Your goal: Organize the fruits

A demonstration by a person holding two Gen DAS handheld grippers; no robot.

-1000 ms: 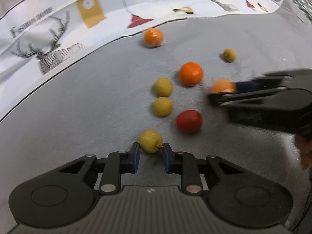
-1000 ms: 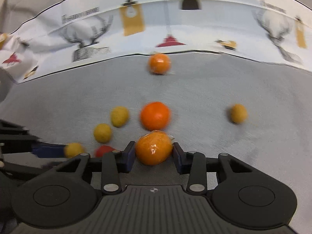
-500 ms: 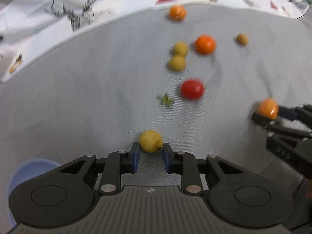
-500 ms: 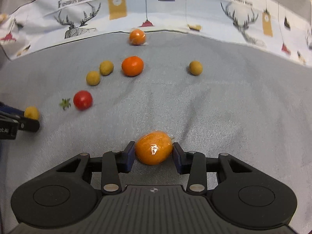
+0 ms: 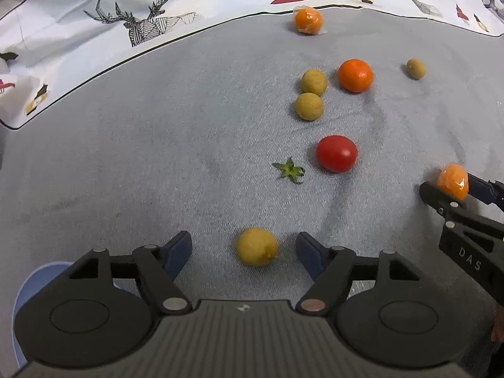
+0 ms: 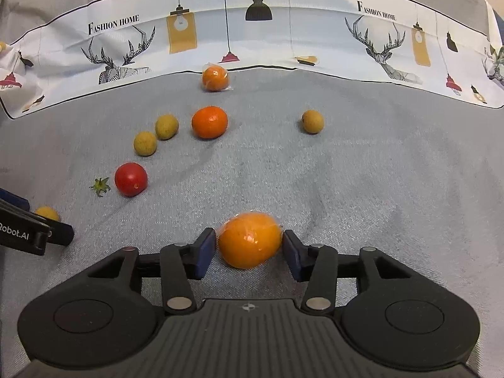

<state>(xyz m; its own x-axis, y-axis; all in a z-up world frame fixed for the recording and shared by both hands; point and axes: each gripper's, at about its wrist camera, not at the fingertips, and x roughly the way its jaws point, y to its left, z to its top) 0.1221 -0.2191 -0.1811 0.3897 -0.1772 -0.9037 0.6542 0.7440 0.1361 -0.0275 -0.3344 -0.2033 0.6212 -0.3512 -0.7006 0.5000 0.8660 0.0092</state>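
Note:
My left gripper (image 5: 244,247) is open, and a small yellow fruit (image 5: 257,246) lies loose between its fingers on the grey cloth (image 5: 157,157). My right gripper (image 6: 249,247) is shut on a wrapped orange (image 6: 249,240); it also shows in the left wrist view (image 5: 453,181). On the cloth lie a red tomato (image 5: 336,153), a green calyx (image 5: 289,170), two yellow-green fruits (image 5: 309,106) (image 5: 313,82), a bare orange (image 5: 355,75), a brownish small fruit (image 5: 415,68) and another wrapped orange (image 5: 308,20).
A patterned white cloth (image 6: 252,31) with deer and lamps runs along the back. A pale blue bowl rim (image 5: 34,286) shows at the lower left under my left gripper. My left gripper's finger shows in the right wrist view (image 6: 34,233).
My left gripper has opened and let go of the small yellow fruit. Both grippers have drawn back from the fruit group, the right one still holding the wrapped orange.

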